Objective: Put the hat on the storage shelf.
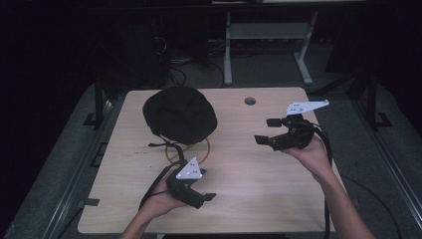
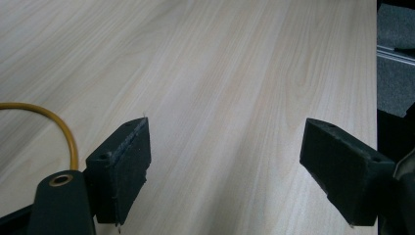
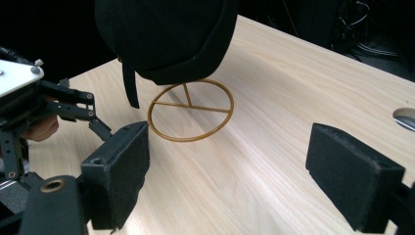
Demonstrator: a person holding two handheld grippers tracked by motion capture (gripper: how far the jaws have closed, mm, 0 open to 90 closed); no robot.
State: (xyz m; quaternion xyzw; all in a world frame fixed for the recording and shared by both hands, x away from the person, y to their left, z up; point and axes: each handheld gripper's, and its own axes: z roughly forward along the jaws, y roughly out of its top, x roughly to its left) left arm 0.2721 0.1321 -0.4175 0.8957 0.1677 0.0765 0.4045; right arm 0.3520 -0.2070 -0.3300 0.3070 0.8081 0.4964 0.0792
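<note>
A black cap [image 1: 180, 114] sits on a gold wire stand whose ring base [image 1: 205, 149] rests on the wooden table [image 1: 259, 189], left of centre. My left gripper [image 1: 206, 185] lies near the front edge, just in front of the ring, pointing right. In the left gripper view the gripper [image 2: 225, 166] is open over bare wood, with the ring's gold wire [image 2: 68, 137] beside its left jaw. My right gripper [image 1: 266, 131] hovers at the right, aimed left toward the cap. In the right gripper view its jaws [image 3: 227, 171] stand open and empty, facing the cap [image 3: 166, 34] and ring [image 3: 188, 139].
A round cable hole [image 1: 250, 101] is in the table's far side, to the right of the cap. A white-legged frame [image 1: 229, 50] stands on the floor behind the table. Dark rails run along both sides.
</note>
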